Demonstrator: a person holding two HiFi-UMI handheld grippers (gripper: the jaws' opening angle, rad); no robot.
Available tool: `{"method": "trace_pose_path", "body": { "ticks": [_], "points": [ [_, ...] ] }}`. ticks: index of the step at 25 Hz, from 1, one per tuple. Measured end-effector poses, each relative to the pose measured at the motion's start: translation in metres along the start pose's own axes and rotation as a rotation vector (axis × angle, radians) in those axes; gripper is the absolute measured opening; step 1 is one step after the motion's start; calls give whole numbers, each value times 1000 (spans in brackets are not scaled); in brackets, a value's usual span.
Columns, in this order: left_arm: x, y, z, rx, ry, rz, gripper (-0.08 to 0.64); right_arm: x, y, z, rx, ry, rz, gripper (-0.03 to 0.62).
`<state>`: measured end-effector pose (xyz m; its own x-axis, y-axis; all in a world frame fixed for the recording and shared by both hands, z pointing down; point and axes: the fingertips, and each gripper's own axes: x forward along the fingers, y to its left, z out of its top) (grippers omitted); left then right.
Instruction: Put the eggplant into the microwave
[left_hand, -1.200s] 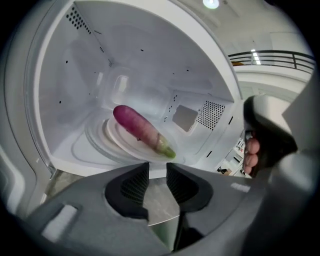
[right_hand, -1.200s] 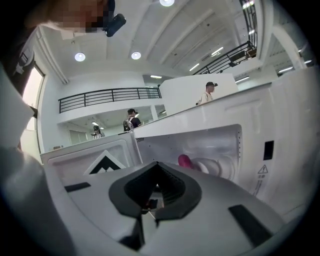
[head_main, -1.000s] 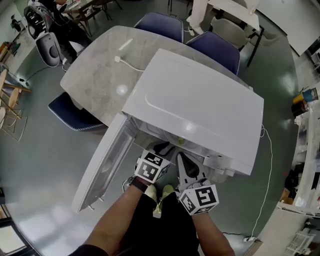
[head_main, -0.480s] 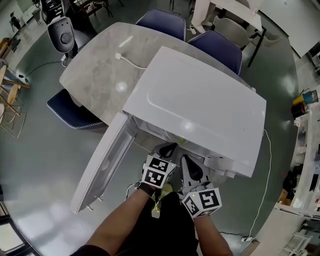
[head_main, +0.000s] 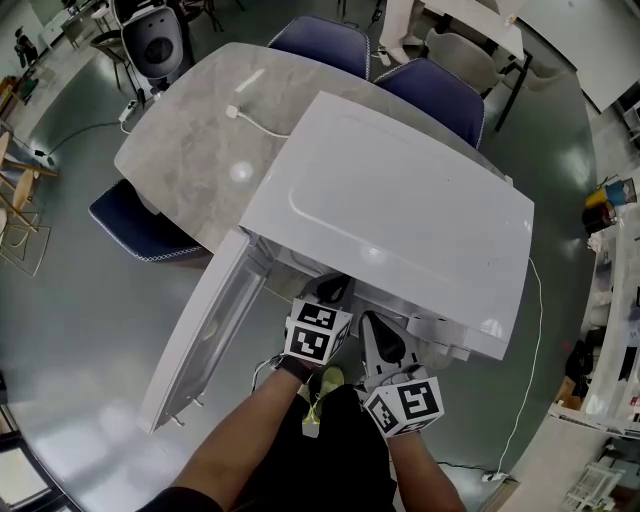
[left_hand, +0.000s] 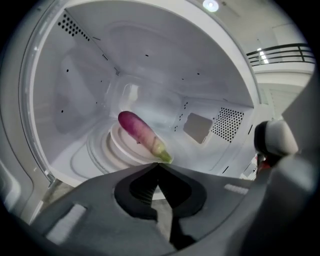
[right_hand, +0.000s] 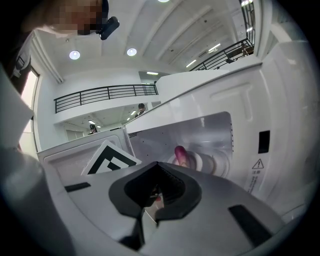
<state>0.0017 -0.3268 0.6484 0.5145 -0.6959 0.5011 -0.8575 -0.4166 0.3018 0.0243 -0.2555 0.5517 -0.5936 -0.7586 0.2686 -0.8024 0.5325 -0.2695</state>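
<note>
- A grey stone-look table fills the upper left of the head view, with blue chairs tucked round its edges.
- A white microwave sits at the table's near edge, seen from above, so mostly its flat top shows.
- Its door hangs wide open to the left, swung out past the table edge and over the floor.
- The person's two forearms reach up from the bottom of the head view toward the microwave's open front, side by side.
- The left gripper is at the mouth of the cavity, pointing in and slightly down. Its jaws are closed tip to tip with nothing between them — it holds nothing.
- The right gripper sits just beside it, a little further back from the opening and outside the cavity. Its jaw tips are also together, with no grip on anything.
- A round white turntable lies on the cavity floor.
- The eggplant lies on that turntable inside the microwave — purple end toward the back left, pale green stem end toward the opening, just beyond the left gripper's tips and free of them.
- A thin white cable trails across the tabletop behind the microwave.
</note>
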Motion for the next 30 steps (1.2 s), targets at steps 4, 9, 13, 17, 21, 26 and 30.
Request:
{"method": "trace_pose_path", "body": {
  "ticks": [4, 9, 13, 17, 21, 26, 30],
  "points": [
    [2, 1, 3, 1, -24, -11, 8, 3, 1, 1, -9, 3, 4, 2],
    [-12, -3, 10, -17, -58, -32, 8, -4, 5, 6, -3, 17, 0, 1],
    [-46, -26, 22, -3, -72, -61, 8, -17, 15, 22, 15, 25, 6, 2],
    [-91, -57, 37, 39, -98, -80, 8, -37, 31, 47, 9, 16, 18, 2],
    [-129, -85, 58, 76, -123, -93, 8, -55, 39, 70, -1, 1, 11, 2],
    [-179, -102, 93, 72, -179, -61, 8, -75, 51, 98, -5, -41, 18, 1],
    [-198, -116, 116, 78, -221, -63, 8, -84, 60, 119, 2, -76, 28, 1]
  ]
}}
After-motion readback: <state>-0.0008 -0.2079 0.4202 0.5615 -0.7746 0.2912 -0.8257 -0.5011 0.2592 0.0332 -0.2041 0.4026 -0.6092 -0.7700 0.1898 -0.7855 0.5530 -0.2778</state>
